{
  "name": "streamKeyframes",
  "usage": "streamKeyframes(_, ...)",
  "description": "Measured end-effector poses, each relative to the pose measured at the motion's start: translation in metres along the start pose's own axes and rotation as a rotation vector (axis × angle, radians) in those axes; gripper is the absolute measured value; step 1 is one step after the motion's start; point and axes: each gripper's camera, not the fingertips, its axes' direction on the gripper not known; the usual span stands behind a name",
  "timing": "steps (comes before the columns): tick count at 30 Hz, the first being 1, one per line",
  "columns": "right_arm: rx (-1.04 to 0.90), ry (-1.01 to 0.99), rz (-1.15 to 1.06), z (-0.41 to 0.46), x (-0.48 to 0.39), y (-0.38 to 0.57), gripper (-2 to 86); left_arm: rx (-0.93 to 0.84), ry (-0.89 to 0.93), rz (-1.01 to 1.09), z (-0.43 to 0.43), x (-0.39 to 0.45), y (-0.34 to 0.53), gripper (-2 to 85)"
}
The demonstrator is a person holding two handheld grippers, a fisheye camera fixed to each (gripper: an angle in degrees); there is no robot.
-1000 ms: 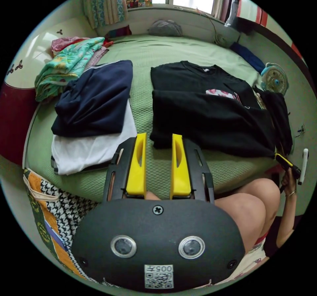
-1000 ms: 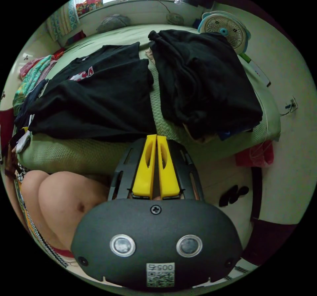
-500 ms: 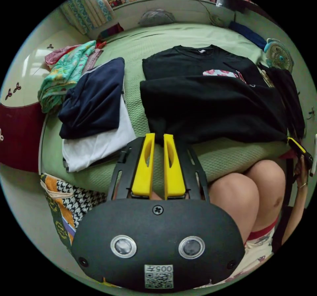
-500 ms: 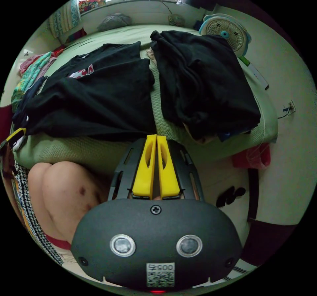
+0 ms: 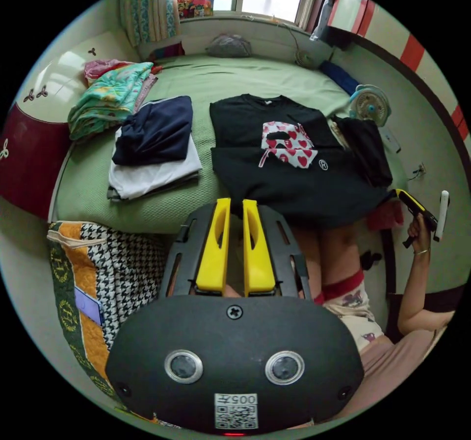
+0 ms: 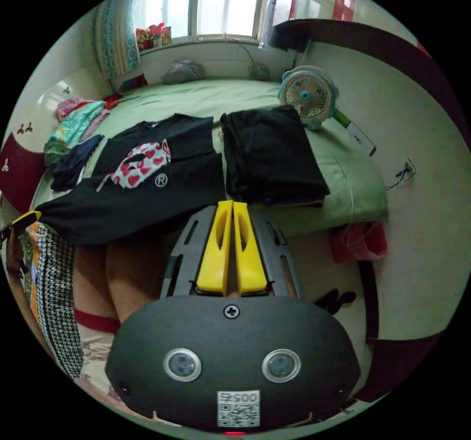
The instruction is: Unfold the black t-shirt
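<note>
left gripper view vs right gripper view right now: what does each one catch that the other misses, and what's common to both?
Left gripper view alone: the white garment under the navy one, and the hand gripping the right gripper.

Right gripper view alone: the wall socket, the red item on the floor below the bed edge, and the left gripper at the shirt's corner.

Shared: the black t-shirt with its heart print, the folded black pile beside it, the small fan and the green bed.
</note>
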Motion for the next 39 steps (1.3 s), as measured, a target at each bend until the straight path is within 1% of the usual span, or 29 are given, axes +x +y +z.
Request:
streamKeyframes(6,0.034,0.009,-0.070,-0.053,0.006,0.035,0.6,0.003,0.034,0.019,-0.042,0.002,0.049,5.5)
streamKeyframes(8,0.042,0.018,-0.071,-0.064,0.007,0.046,0.6,0.007,0.079,0.001,-0.052,0.001,0.064,5.5)
streamKeyframes(14,0.040,0.000,-0.035,-0.083,0.008,0.072,0.5,0.012,0.080,-0.045,-0.059,-0.001,0.091,5.5)
streamKeyframes(16,0.011,-0.016,-0.029,-0.080,0.007,0.076,0.5,-0.026,0.069,-0.058,-0.053,-0.006,0.093,5.6)
streamKeyframes(19,-0.107,-0.029,-0.070,-0.060,0.001,0.080,0.8,-0.142,0.083,-0.087,-0.035,-0.018,0.094,5.7)
streamKeyframes(21,-0.208,0.082,-0.082,-0.037,-0.003,0.081,2.7,-0.178,-0.004,-0.133,-0.027,-0.025,0.094,5.4)
streamKeyframes(23,-0.238,0.140,-0.125,-0.025,-0.008,0.077,5.3,-0.204,-0.101,-0.175,-0.019,-0.032,0.091,4.4)
streamKeyframes(24,-0.241,0.131,-0.130,-0.019,-0.011,0.070,6.8,-0.202,-0.104,-0.184,-0.017,-0.034,0.090,4.2)
streamKeyframes(28,-0.223,0.017,-0.151,0.000,-0.029,0.038,9.1,-0.142,-0.030,-0.192,-0.001,-0.034,0.066,4.9)
streamKeyframes(30,-0.173,-0.020,-0.182,0.012,-0.050,0.010,10.4,-0.114,-0.021,-0.163,0.007,-0.027,0.048,5.5)
streamKeyframes(35,-0.077,-0.136,-0.258,0.046,-0.096,-0.052,11.9,-0.024,-0.022,-0.018,0.040,0.004,-0.022,8.1)
streamKeyframes(39,-0.069,-0.190,-0.258,0.095,-0.128,-0.107,11.9,0.006,-0.019,0.040,0.073,0.018,-0.072,9.6)
